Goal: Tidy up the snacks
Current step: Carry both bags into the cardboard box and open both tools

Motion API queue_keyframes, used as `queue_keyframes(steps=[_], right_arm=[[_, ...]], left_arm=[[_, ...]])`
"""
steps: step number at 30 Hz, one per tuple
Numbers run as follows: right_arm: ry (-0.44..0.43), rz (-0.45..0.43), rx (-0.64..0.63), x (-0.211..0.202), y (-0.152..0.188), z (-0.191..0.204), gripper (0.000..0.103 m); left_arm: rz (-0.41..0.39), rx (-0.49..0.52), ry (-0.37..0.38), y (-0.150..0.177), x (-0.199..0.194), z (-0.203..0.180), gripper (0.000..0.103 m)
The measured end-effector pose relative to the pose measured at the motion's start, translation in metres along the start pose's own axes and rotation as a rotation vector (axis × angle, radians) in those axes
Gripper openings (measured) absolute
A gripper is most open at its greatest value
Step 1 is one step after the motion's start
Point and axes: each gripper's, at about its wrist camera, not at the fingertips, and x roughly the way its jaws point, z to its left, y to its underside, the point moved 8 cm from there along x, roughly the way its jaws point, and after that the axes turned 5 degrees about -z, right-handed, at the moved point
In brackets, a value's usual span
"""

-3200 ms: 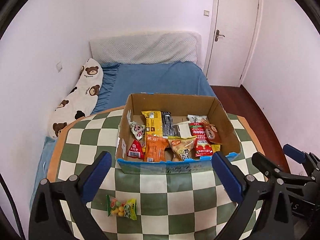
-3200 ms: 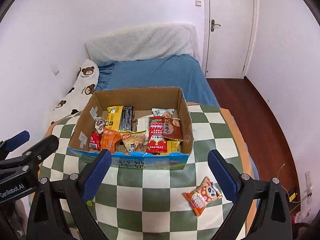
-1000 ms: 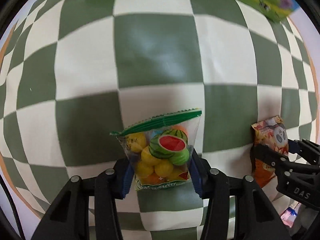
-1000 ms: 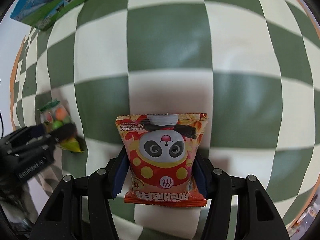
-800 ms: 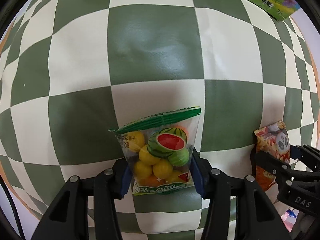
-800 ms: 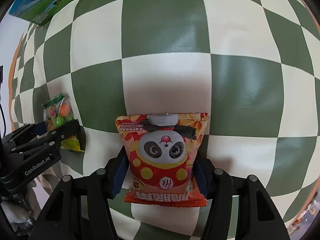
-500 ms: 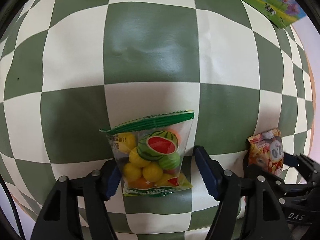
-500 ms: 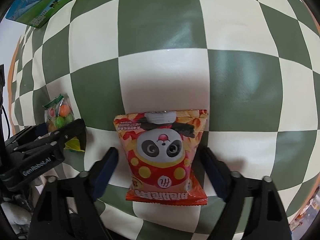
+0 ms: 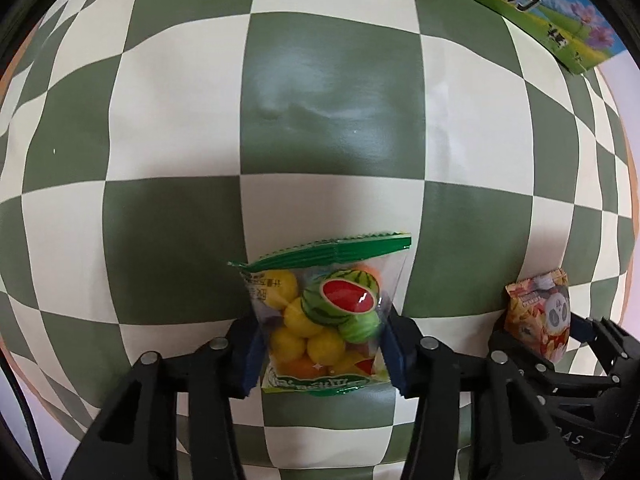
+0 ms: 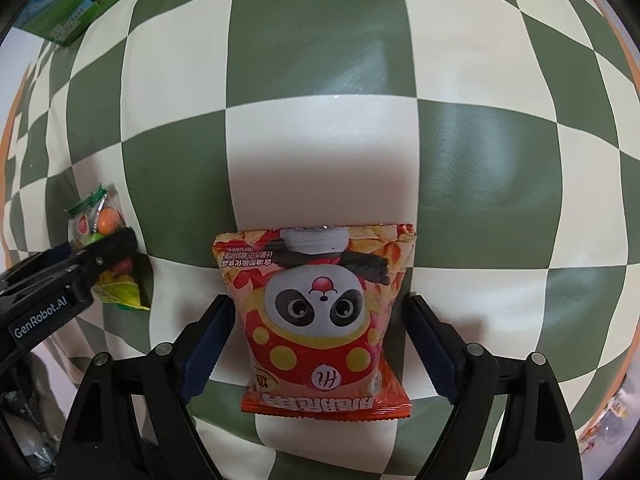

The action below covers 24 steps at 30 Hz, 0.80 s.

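Since a moment ago, the right claw (image 10: 320, 344) has been spread wide around the panda bag (image 10: 318, 312) — the fruit candy bag (image 9: 324, 320) is being squeezed by the closing left claw (image 9: 320, 350).

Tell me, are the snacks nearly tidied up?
Not yet. Both packets lie on the checked tablecloth, outside the box. The left gripper is closing its jaws on the fruit candy bag, pads at its sides. The right gripper is open around the panda snack bag with gaps on both sides. Left to do: grip, lift and put both away, probably in the box.
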Motion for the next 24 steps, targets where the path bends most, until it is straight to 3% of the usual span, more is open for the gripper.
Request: queue_keyframes(steps=[2,6,11,19,24], right_arm=[[0.003,-0.009,-0.002,0.001,0.001,0.003,0.087],[0.012,-0.048,-0.038,0.001,0.006,0.014,0.062],[-0.015,-0.082,-0.021,-0.006,0.008,0.013,0.053],[-0.109,-0.122,0.008,-0.039,0.005,0.021,0.049],[-0.205,-0.200,0.025,-0.095,-0.030,0.022,0.049]], left_arm=[[-0.005,-0.001,0.002,0.000,-0.002,0.003,0.045],[-0.013,-0.004,0.003,0.000,-0.004,0.005,0.044],[-0.023,-0.005,0.012,0.004,-0.001,0.001,0.043],[-0.059,0.015,0.079,-0.003,-0.027,-0.011,0.041],[-0.136,0.033,0.154,-0.031,-0.082,-0.020,0.041]])
